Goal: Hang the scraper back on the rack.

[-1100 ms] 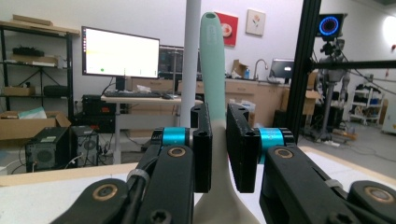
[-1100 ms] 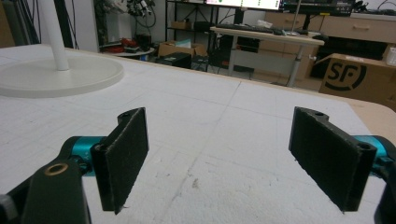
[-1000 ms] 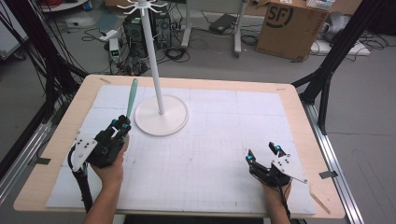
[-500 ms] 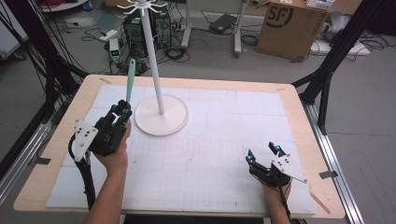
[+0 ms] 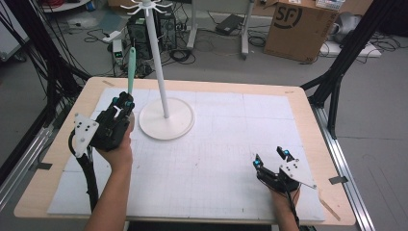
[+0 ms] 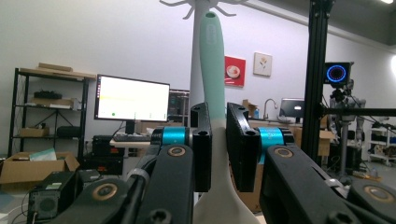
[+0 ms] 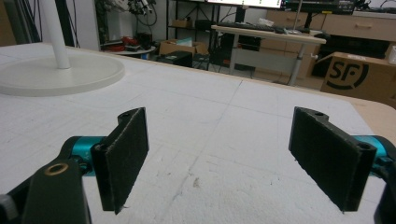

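Observation:
My left gripper (image 5: 122,103) is shut on a mint-green utensil (image 5: 131,67) and holds it upright, handle end up, just left of the white stand (image 5: 159,57). In the left gripper view the utensil's green handle (image 6: 212,70) rises between the jaws, with a hole near its tip and a white part below. The stand's pole (image 6: 197,60) and its hooked top are right behind it. My right gripper (image 5: 271,159) rests open near the table's front right, with nothing between its pads (image 7: 123,154).
The stand's round white base (image 5: 167,119) sits on the white gridded mat (image 5: 221,144), also seen as the base (image 7: 56,74) far left in the right gripper view. A wooden table edge (image 5: 308,110) frames the mat. Cables, a cardboard box (image 5: 300,21) and black frame posts stand beyond.
My left gripper has lifted and tilted the green utensil from a slant to nearly upright, closer to the stand's pole. The right gripper has stayed put.

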